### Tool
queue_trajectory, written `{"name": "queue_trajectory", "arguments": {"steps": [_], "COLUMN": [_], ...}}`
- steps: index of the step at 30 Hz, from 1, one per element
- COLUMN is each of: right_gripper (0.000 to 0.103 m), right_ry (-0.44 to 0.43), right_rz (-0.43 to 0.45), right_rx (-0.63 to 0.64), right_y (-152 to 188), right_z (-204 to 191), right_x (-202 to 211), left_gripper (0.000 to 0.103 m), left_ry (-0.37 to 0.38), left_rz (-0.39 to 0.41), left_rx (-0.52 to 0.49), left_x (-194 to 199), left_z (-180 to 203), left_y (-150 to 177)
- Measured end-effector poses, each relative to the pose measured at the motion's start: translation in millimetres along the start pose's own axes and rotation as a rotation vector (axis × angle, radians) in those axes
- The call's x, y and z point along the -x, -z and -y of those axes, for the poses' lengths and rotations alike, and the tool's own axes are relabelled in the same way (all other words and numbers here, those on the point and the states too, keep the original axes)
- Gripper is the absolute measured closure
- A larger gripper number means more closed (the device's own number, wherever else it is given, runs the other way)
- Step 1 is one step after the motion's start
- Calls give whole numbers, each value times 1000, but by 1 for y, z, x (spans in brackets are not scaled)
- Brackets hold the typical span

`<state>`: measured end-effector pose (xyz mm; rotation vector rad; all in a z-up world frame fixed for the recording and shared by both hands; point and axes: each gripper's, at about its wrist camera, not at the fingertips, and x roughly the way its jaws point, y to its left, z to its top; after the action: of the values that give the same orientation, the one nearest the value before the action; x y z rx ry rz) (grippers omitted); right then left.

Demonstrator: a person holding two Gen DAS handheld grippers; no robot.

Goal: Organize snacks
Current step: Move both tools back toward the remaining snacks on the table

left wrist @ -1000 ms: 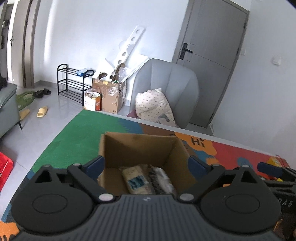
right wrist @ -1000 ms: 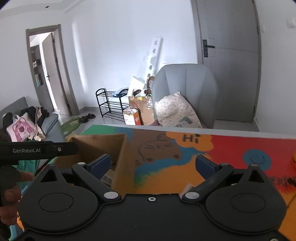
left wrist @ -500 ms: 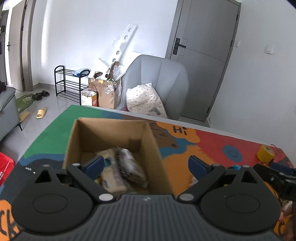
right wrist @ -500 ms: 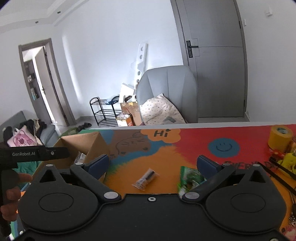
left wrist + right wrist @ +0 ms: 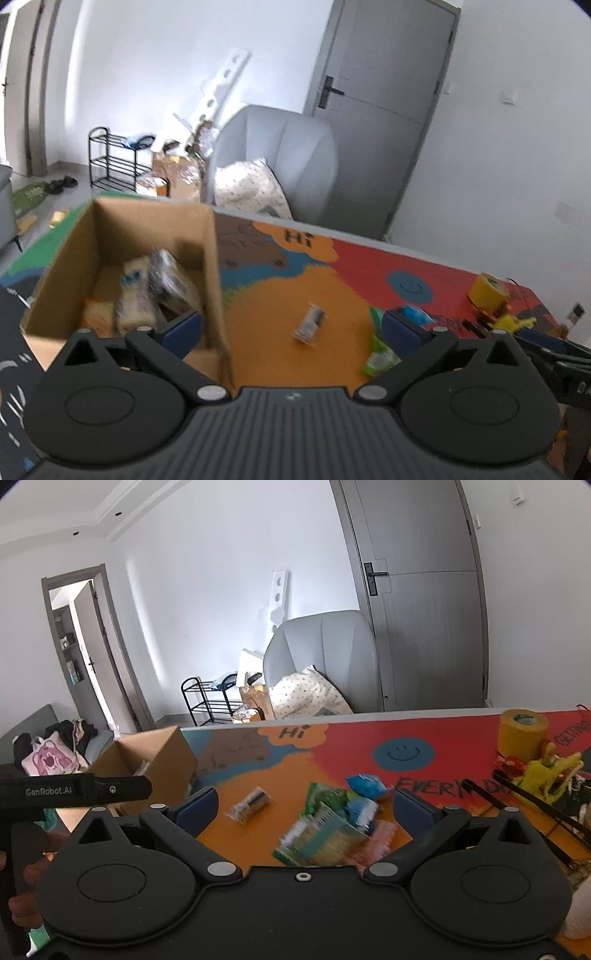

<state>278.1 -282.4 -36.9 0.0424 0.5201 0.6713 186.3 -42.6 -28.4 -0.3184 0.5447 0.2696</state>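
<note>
Snacks lie in 2 places on the colourful counter (image 5: 461, 734). Some sit inside the open cardboard box (image 5: 207, 236) at the left end: a pale packet (image 5: 133, 299) and a clear crinkly packet (image 5: 170, 280) lean together against the box's right wall, blurred. The rest lie loose on the orange patch to the right of the box.

Left tool (image 5: 291, 325): fingers spread wide, nothing between them. Its left finger (image 5: 181, 326) shows in front of the box's near right corner; its right finger (image 5: 406, 325) is just beside a green packet (image 5: 380, 354). A small clear-wrapped snack (image 5: 310, 325) lies alone on the orange between the fingers, apart from both.

Right tool (image 5: 306, 808): also spread wide, gripping nothing. Between its fingers lies a loose pile: a green packet (image 5: 321, 834) nearest the camera, a blue packet (image 5: 365, 784) behind it, a pink packet (image 5: 376, 842) at the right edge of the pile. All blurred, labels unreadable. The small clear-wrapped snack (image 5: 251, 803) sits left of the pile, near the tool's left finger.

Roll of yellow tape (image 5: 522, 734) stands at the far right of the counter, well apart from the snacks. A grey armchair (image 5: 325, 657) stands behind the counter.
</note>
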Motion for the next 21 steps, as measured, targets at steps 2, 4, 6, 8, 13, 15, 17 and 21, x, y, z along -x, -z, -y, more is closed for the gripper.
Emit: {"name": "queue_trajectory", "arguments": {"steps": [2, 4, 6, 8, 13, 15, 17, 21], "right_gripper": [0, 0, 0, 0, 0, 1, 6, 10], "right_ry": [3, 6, 9, 14, 14, 24, 28, 20], "right_rz": [-4, -15, -24, -33, -63, -73, -87, -122], "right_rx": [7, 7, 12, 15, -44, -73, -90, -114], "right_y": [6, 11, 16, 22, 35, 38, 42, 48], "right_z": [5, 9, 12, 16, 34, 41, 47, 52], "right_x": [4, 4, 3, 3, -2, -5, -8, -14], "left_gripper": [0, 0, 0, 0, 1, 2, 3, 4], "left_ry": [16, 16, 15, 18, 31, 44, 52, 61], "left_rz": [-12, -16, -24, -29, -27, -45, -70, -105], "left_rx": [-22, -37, -35, -33, -63, -74, -78, -89], "left_x": [-1, -2, -4, -5, -9, -14, -20, -30], "left_z": [6, 10, 14, 17, 28, 32, 36, 41], "left_y": [8, 15, 20, 26, 43, 51, 57, 68]}}
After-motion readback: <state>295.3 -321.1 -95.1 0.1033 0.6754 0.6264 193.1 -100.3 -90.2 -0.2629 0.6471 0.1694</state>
